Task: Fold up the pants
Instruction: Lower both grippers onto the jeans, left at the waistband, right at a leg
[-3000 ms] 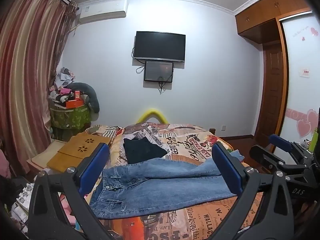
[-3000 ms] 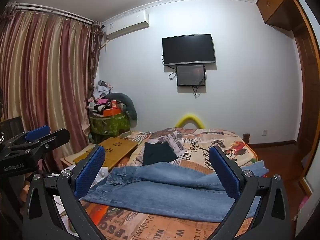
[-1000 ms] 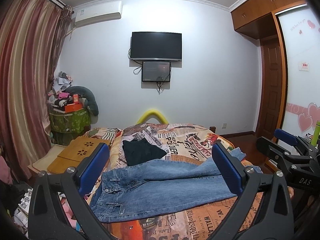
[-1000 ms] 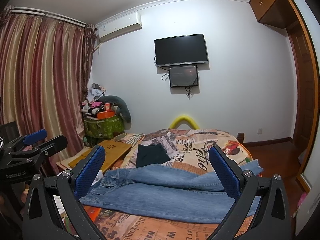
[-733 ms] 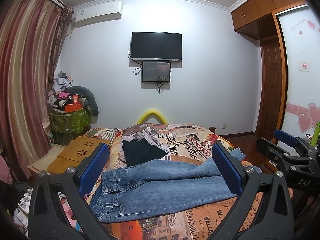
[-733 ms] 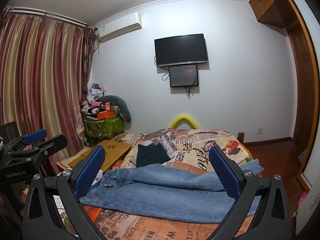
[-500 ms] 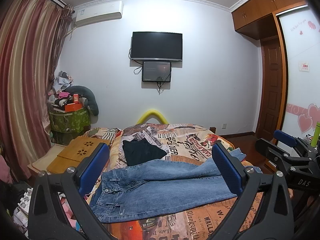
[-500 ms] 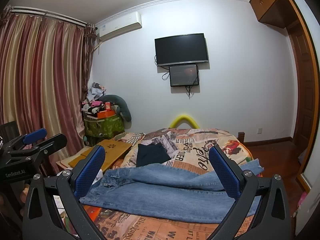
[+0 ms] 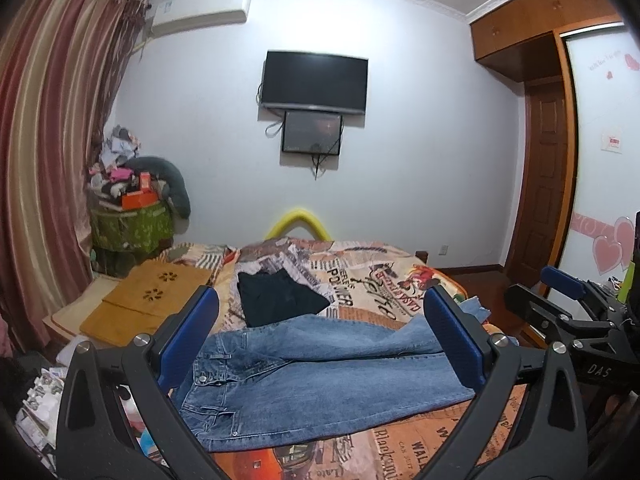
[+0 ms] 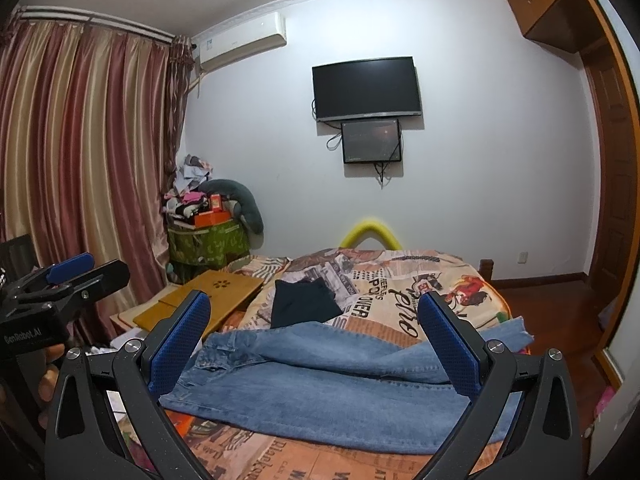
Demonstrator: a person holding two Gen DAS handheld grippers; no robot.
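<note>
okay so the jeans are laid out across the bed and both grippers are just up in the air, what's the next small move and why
Probably lower both toward the jeans. The left hand-held gripper and the right hand-held gripper are open, hold nothing and touch no cloth. The jeans lie flat across the bed, waistband left, cuffs right, still unfolded. Bringing each down to its end of the near edge looks like the sensible start.

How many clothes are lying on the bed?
2: blue jeans spread across the near end, and a black garment just behind them. More may be hidden.
</note>
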